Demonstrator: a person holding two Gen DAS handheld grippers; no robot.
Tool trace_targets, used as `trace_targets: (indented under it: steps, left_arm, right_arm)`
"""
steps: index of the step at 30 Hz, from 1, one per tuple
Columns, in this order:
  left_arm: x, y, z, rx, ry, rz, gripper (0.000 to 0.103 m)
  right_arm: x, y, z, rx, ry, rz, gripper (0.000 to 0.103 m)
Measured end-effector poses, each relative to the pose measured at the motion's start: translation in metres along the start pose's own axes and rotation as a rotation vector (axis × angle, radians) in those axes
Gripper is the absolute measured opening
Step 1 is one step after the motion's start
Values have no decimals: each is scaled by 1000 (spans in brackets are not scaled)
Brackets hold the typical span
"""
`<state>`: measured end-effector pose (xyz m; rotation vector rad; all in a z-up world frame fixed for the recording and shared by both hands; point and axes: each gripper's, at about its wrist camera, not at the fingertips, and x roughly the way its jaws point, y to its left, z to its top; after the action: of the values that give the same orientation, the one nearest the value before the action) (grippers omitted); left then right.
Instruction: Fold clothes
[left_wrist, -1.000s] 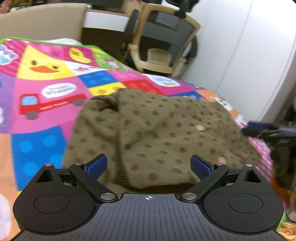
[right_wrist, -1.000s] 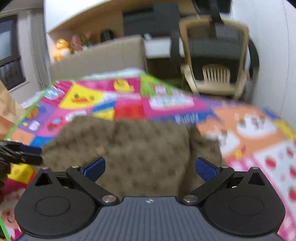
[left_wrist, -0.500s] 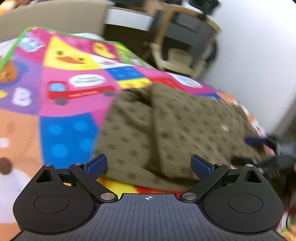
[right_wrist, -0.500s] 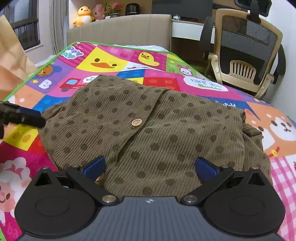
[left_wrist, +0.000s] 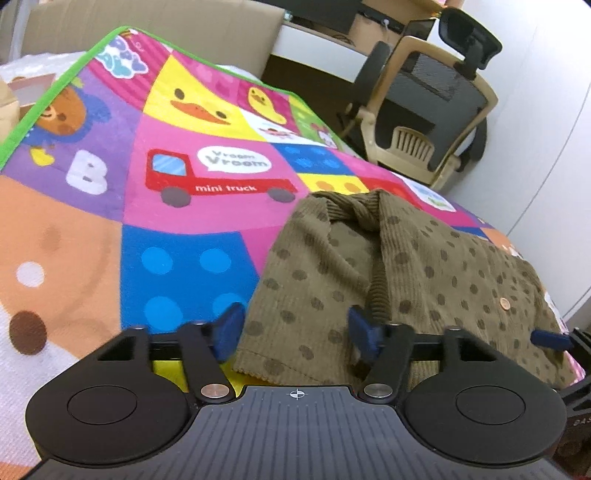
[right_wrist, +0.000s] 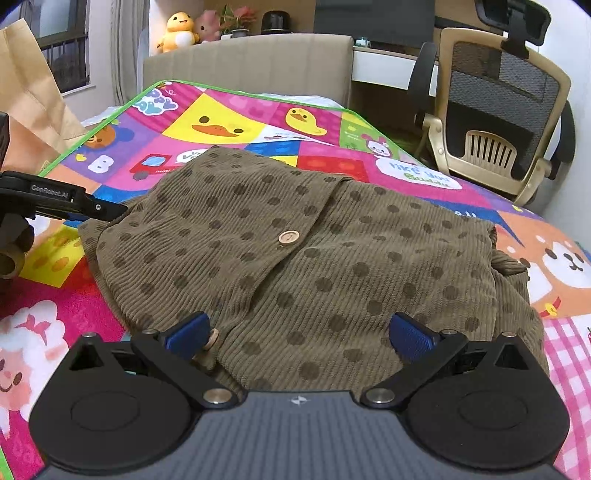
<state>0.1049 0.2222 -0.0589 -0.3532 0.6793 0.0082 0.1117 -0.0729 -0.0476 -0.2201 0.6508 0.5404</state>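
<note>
A bright patchwork play mat (right_wrist: 229, 125) covers the bed, and the olive dotted corduroy garment (right_wrist: 314, 251) lies on it, partly folded. Both left tongs (left_wrist: 295, 328) and right tongs (right_wrist: 297, 334) stand wide, empty, at its near hem. Pinch both layers at matching corners (clear of the button (right_wrist: 289, 237)), lift evenly, then fold away.

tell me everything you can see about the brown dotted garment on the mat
The garment is olive-brown ribbed, corduroy-like fabric with darker dots and pale round buttons. It lies partly folded, one panel overlapping another, on the colourful play mat. A bunched part shows at its far end in the left wrist view. The open left tool straddles its near-left corner; the open right tool sits over its near edge, one finger by a second button. Neither visibly grips it.
</note>
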Motion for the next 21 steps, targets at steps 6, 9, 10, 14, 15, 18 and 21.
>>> trace_targets:
  steps: [6, 9, 10, 14, 15, 18, 21]
  left_arm:
    - [-5, 1, 2, -14, 4, -53, 8]
    - [-10, 1, 7, -61, 7, -127, 8]
    - [-13, 3, 10, -92, 6, -167, 8]
    - [-18, 5, 21, -171, 4, -283, 8]
    - [-18, 5, 23, -193, 12, -308, 8]
    - [-10, 8, 26, -268, 49, -373, 8]
    - [-6, 7, 27, -300, 66, -396, 8]
  right_arm:
    - [-26, 19, 8, -96, -97, -27, 103]
    - [-36, 52, 20, -235, -163, -37, 103]
    - [-36, 65, 24, -270, -165, -16, 103]
    - [-19, 122, 34, -381, -154, 104, 102]
    - [-12, 137, 36, -418, -162, 111, 100]
    - [20, 168, 42, -500, -144, 77, 86]
    - [55, 179, 53, -486, -89, 33, 73]
